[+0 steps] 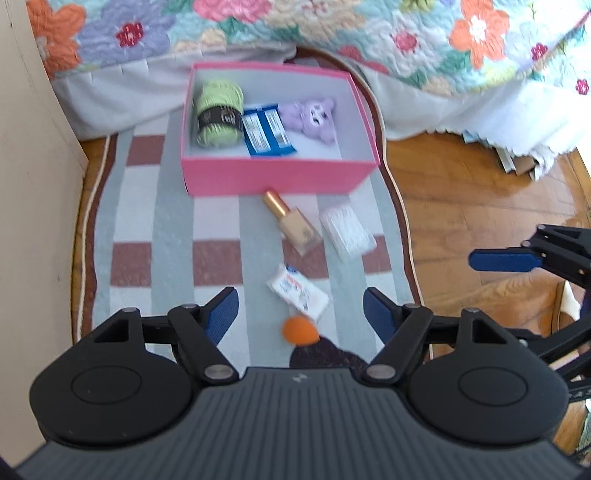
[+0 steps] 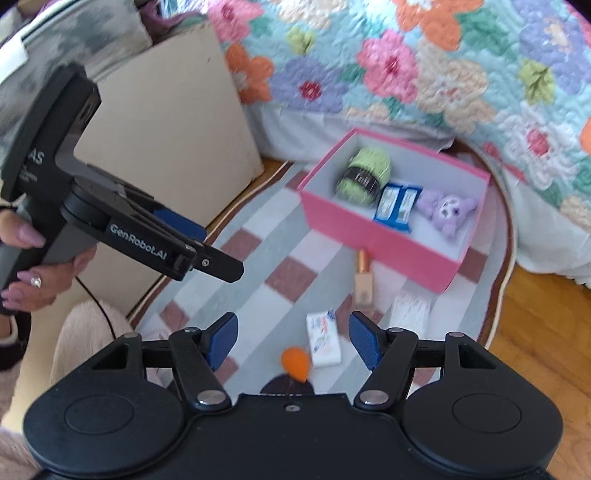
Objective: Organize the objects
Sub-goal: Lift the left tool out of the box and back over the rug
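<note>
A pink box (image 1: 273,176) (image 2: 384,242) sits on a checked rug and holds green yarn (image 1: 218,112) (image 2: 365,173), a blue packet (image 1: 266,130) (image 2: 396,204) and a purple plush (image 1: 312,117) (image 2: 447,208). In front of it on the rug lie a foundation bottle (image 1: 293,221) (image 2: 363,278), a white ribbed pack (image 1: 347,230) (image 2: 410,310), a white printed packet (image 1: 298,291) (image 2: 324,338), an orange sponge (image 1: 300,330) (image 2: 294,362) and a dark object (image 1: 325,354). My left gripper (image 1: 300,312) is open above the sponge. My right gripper (image 2: 291,338) is open above the packet and sponge.
The rug (image 1: 159,229) lies on a wood floor (image 1: 461,192). A bed with a floral quilt (image 1: 332,33) (image 2: 424,66) stands behind the box. A beige cabinet (image 1: 33,184) (image 2: 177,125) stands at the left. A beige cushion (image 1: 498,306) lies at the right.
</note>
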Available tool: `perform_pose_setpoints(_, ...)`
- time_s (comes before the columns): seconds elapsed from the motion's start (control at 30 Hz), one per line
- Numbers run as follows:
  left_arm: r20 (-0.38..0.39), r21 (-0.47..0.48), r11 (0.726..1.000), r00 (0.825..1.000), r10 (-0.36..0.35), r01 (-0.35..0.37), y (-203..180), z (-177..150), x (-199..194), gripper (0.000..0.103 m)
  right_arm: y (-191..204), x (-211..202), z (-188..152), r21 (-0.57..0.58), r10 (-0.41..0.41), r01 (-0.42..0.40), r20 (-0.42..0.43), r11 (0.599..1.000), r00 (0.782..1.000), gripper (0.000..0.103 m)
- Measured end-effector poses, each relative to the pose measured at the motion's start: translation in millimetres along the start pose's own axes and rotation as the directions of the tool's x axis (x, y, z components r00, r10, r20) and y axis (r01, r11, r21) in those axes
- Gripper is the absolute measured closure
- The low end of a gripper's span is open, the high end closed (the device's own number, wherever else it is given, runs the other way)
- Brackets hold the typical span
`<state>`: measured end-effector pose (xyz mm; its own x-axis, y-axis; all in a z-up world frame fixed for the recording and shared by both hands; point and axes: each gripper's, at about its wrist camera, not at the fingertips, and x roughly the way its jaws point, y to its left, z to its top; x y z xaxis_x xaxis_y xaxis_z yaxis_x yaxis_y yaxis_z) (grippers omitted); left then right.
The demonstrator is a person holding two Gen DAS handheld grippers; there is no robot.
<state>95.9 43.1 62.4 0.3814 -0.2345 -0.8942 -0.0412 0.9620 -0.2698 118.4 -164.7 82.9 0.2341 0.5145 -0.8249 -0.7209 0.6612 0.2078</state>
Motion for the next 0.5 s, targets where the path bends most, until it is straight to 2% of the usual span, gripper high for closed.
perform_pose_setpoints(0.23, -0.079, 0.015, 1.000, 0.997, 0.003, -0.002, 3, -25, 31, 0.029, -15, 33, -26, 0.058, 0.044, -0.042, -0.044, 0.997, 0.998, 0.032)
perform_pose_setpoints(0.4, -0.129, 0.027, 0.999, 0.991, 0.033, -0.030, 9, -37, 61, 0.029, -26, 63, -44, 0.083, 0.021, -0.016, -0.061, 0.996, 0.998, 0.032)
perform_pose_setpoints(0.5, -0.148, 0.014, 1.000, 0.989, 0.005, -0.003, 14, -41, 78, 0.029, -21, 74, -55, 0.008, -0.025, 0.026, -0.040, 1.000, 0.999, 0.032)
